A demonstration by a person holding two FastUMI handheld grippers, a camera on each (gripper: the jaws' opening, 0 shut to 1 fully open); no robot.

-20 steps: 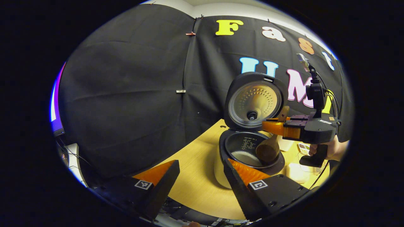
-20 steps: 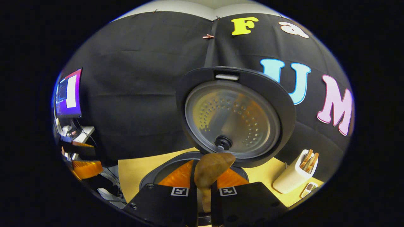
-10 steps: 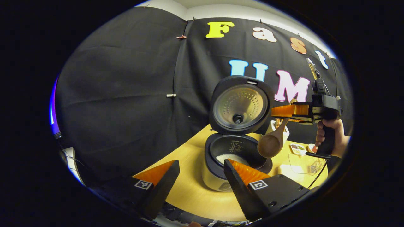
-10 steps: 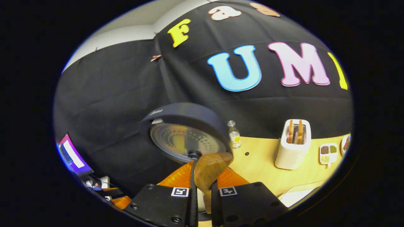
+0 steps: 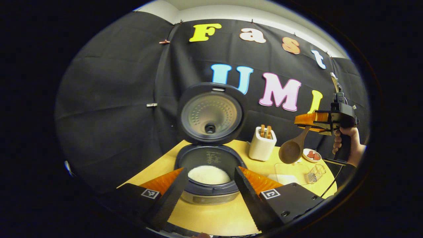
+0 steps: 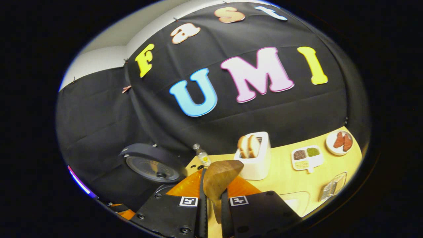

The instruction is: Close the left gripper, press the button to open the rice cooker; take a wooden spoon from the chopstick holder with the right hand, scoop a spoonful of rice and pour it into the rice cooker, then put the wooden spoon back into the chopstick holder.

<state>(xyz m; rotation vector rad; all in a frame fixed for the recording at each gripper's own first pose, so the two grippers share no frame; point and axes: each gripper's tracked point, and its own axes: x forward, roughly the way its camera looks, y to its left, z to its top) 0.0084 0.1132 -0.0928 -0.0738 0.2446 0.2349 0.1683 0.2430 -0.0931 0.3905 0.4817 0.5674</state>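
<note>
One spoonful poured, my right gripper pinches the wooden spoon handle-up; the chopstick holder lies ahead, slightly right, my left gripper gaping.

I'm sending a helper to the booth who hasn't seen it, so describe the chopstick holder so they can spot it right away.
Start at the rice cooker with its lid up on the yellow table. Just to its right, toward the black cloth wall, stands the chopstick holder, a white upright box with rounded corners. Unlike the flat dishes nearby, it is tall and has wooden handle ends sticking out of its top.
</note>
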